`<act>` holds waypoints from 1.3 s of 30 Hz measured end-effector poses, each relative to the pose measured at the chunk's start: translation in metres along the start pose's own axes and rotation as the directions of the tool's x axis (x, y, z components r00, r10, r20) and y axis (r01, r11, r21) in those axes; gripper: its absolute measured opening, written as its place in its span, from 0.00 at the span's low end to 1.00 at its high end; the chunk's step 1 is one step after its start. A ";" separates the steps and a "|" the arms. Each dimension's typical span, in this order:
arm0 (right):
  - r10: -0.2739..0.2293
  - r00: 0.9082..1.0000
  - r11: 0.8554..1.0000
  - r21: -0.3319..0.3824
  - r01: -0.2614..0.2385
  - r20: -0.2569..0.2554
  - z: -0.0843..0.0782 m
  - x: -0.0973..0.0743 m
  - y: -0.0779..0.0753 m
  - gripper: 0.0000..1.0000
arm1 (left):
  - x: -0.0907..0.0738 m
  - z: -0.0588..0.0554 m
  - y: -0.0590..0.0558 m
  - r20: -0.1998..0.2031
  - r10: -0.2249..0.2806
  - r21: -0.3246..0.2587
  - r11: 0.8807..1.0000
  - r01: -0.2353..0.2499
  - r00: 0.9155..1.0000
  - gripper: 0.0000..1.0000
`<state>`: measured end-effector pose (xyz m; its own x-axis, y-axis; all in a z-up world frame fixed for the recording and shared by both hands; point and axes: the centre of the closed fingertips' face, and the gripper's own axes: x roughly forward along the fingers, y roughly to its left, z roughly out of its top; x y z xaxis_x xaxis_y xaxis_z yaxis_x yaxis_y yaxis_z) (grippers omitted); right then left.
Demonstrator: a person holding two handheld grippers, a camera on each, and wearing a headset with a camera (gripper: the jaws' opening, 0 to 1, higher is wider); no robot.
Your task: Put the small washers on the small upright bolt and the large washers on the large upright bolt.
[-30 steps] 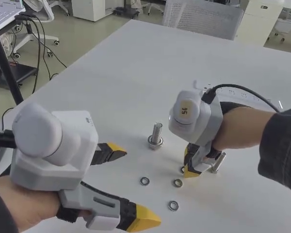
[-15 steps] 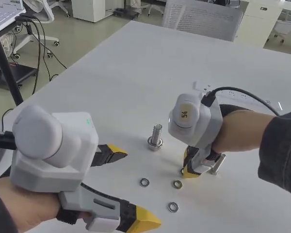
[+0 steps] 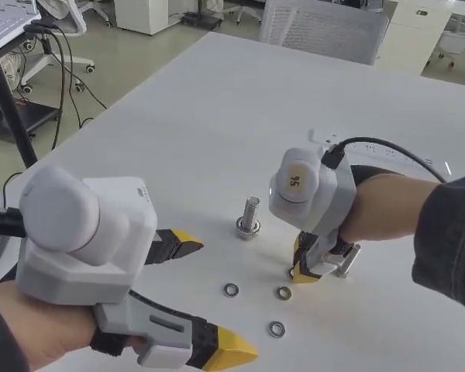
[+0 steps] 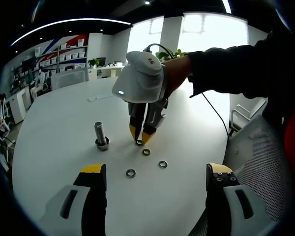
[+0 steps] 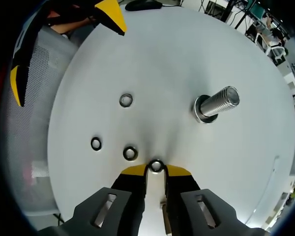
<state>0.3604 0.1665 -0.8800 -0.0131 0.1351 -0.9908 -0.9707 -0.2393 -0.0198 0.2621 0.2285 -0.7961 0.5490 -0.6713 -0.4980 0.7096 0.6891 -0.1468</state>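
The large upright bolt [image 3: 249, 216] stands mid-table with a washer around its base, and it also rises in the right gripper view [image 5: 217, 103]. My right gripper [image 3: 304, 271] points down at the table just right of it, shut on a small washer [image 5: 156, 166] that lies on the tabletop. Behind that gripper the small bolt [image 3: 347, 260] shows partly. Three loose washers [image 3: 231, 290] [image 3: 284, 293] [image 3: 277, 328] lie in front. My left gripper [image 3: 209, 294] hovers open at the near left, holding nothing; its own view faces the right gripper [image 4: 140, 138].
The white table [image 3: 217, 116] stretches far back, with its left edge [image 3: 77, 136] running diagonally. A white power strip [image 3: 372, 151] and its black cable lie behind the right hand. A mesh chair [image 3: 325, 27] stands at the far side.
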 end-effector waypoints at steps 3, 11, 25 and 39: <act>-0.001 1.000 1.000 0.000 0.001 0.001 0.000 0.000 -0.001 0.15 | 0.000 0.000 0.001 0.000 0.001 0.000 1.000 -0.001 1.000 0.83; -0.004 1.000 1.000 -0.009 0.004 -0.004 0.000 -0.001 -0.002 0.15 | 0.001 0.001 0.002 -0.002 0.003 0.000 1.000 -0.003 1.000 0.83; 0.005 1.000 1.000 -0.003 -0.005 -0.004 0.000 -0.001 -0.004 0.14 | 0.002 0.002 0.003 -0.003 0.002 -0.002 1.000 -0.002 1.000 0.83; -0.004 1.000 1.000 -0.006 0.005 0.002 -0.001 -0.002 -0.005 0.16 | 0.002 0.003 0.002 -0.002 -0.001 -0.001 1.000 0.001 1.000 0.83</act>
<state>0.3650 0.1668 -0.8784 -0.0092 0.1379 -0.9904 -0.9694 -0.2440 -0.0250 0.2662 0.2276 -0.7949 0.5475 -0.6712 -0.4997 0.7095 0.6889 -0.1480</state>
